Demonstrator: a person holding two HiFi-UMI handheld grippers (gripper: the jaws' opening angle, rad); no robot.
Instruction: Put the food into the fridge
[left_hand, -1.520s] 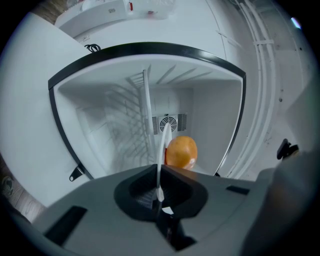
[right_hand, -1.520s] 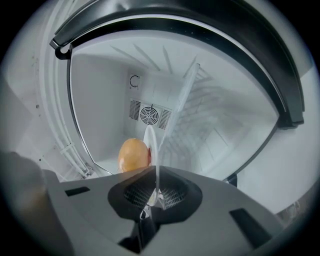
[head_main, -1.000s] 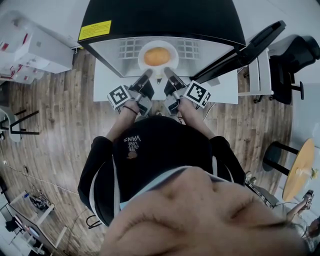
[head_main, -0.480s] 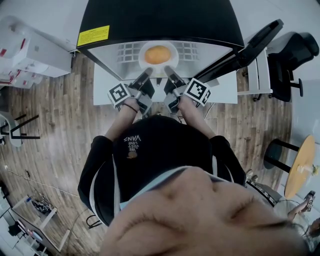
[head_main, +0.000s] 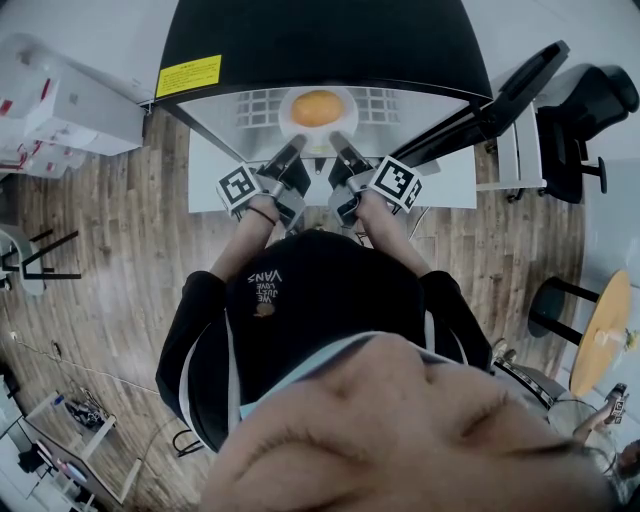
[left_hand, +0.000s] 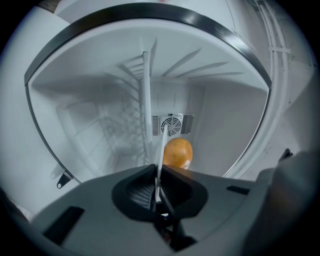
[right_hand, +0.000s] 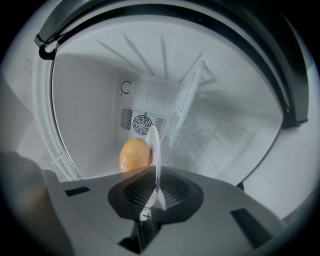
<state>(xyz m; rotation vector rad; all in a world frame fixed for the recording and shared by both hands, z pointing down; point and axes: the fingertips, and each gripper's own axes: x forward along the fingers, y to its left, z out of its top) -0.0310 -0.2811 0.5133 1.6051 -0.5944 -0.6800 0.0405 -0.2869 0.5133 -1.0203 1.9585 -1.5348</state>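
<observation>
A white plate (head_main: 291, 101) carrying a round orange piece of food (head_main: 317, 108) hangs in the mouth of the open fridge (head_main: 320, 40), above its wire shelf (head_main: 256, 100). My left gripper (head_main: 297, 144) is shut on the plate's near-left rim, and my right gripper (head_main: 338, 141) is shut on its near-right rim. In the left gripper view the plate (left_hand: 161, 150) runs edge-on out of the left gripper (left_hand: 158, 174), with the food (left_hand: 177, 152) just to its right. In the right gripper view the plate (right_hand: 155, 147) stands edge-on in the right gripper (right_hand: 154, 176), the food (right_hand: 134, 154) to its left.
The fridge door (head_main: 505, 92) stands swung open to the right. A fan grille (left_hand: 172, 124) sits on the fridge's back wall. A white surface (head_main: 445, 182) lies under the fridge front. A black chair (head_main: 590, 110) stands at the right, with white boxes (head_main: 60, 100) at the left.
Both grippers and the plate with the food have moved a little forward, deeper into the fridge opening. Both grips on the rim are unchanged.
</observation>
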